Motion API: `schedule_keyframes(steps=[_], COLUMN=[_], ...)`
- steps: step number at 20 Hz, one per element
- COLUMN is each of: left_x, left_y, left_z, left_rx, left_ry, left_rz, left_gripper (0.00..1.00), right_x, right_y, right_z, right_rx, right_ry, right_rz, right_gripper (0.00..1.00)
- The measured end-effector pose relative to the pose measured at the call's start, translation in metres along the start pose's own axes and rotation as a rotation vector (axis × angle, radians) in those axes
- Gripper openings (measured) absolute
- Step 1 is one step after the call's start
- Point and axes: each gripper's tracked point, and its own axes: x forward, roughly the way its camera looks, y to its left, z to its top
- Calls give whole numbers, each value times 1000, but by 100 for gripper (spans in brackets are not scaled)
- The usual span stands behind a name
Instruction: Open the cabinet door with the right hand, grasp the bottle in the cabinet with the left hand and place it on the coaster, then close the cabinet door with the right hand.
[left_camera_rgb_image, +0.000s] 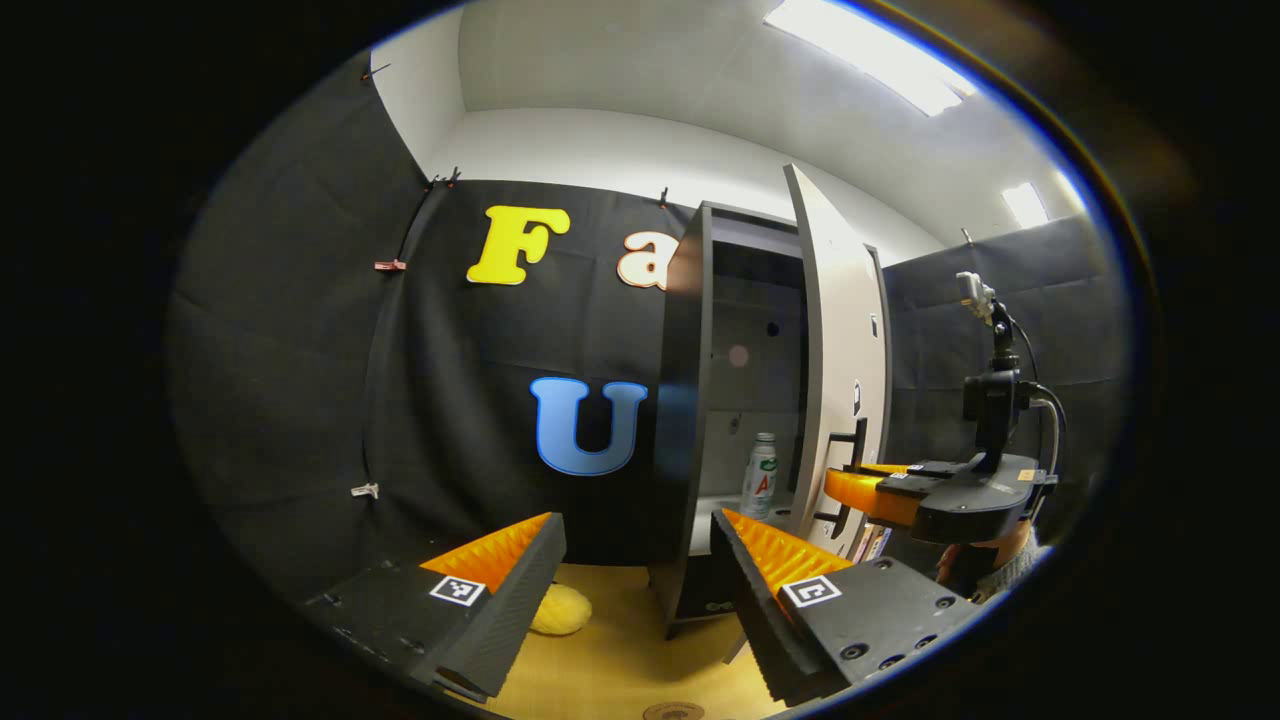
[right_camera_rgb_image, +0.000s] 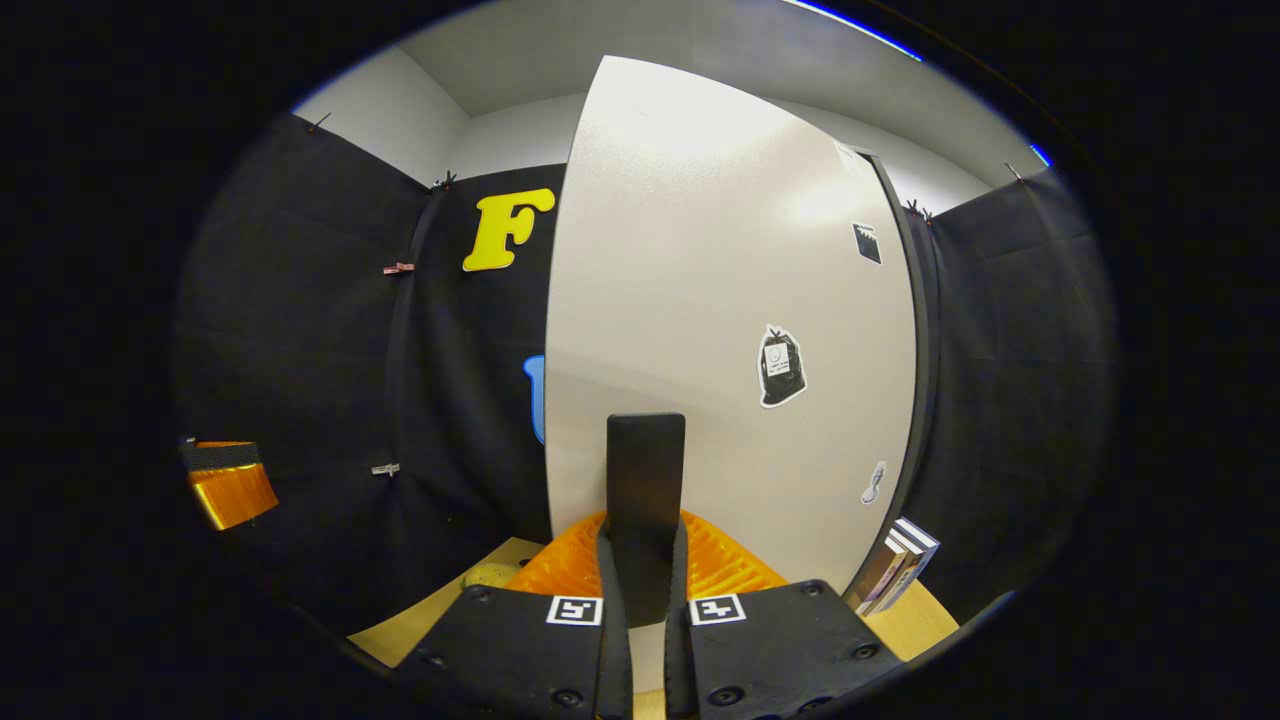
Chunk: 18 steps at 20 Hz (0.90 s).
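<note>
The bottle (left_camera_rgb_image: 760, 474) stands upright on the cabinet's (left_camera_rgb_image: 690, 420) lower shelf, and from my left gripper (left_camera_rgb_image: 640, 540) it lies ahead and a little to the right of the line between my fingers, well apart from both tips, with the dark side panel of the cabinet between it and my left finger. My left gripper is spread wide with nothing between its fingers — it hangs over the wooden table (left_camera_rgb_image: 620, 660), where a soft yellow object (left_camera_rgb_image: 560, 610) lies just past the left finger and a small round coaster (left_camera_rgb_image: 672, 711) shows at the very bottom edge, nearer to me than the fingertips. The cabinet door (left_camera_rgb_image: 845, 360) stands swung out edge-on to the right of the bottle. In the left gripper view my right gripper (left_camera_rgb_image: 850, 490) reaches in from the right with its fingers at the door's dark handle (left_camera_rgb_image: 845, 470). In the right gripper view, the right gripper (right_camera_rgb_image: 645, 560) is closed down on that handle (right_camera_rgb_image: 645, 500), the upright bar pinched between both fingers, and the pale face of the door (right_camera_rgb_image: 720, 300) rises directly ahead with a few stickers (right_camera_rgb_image: 782, 366) on it. To the lower right of that gripper some books (right_camera_rgb_image: 895, 570) lean by the door's edge, and my left gripper (right_camera_rgb_image: 225, 485) shows far off to the left.
</note>
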Motion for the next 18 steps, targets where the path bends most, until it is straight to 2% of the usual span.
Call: schedule_keyframes(steps=[7,15,18], left_x=[10,23,28], left_y=[-36,-89,-109], left_z=[-7,-15,-19], left_rx=[6,9,-4], left_ry=[12,14,20], left_rz=[-90,-230,-255], left_gripper=[92,92,92], right_x=[-47,-93,-104], right_y=[-36,-97,-114], right_z=[5,11,12], right_rx=[14,-21,-35], right_ry=[10,19,16], right_rz=[-68,-236,-249], right_gripper=[16,15,15])
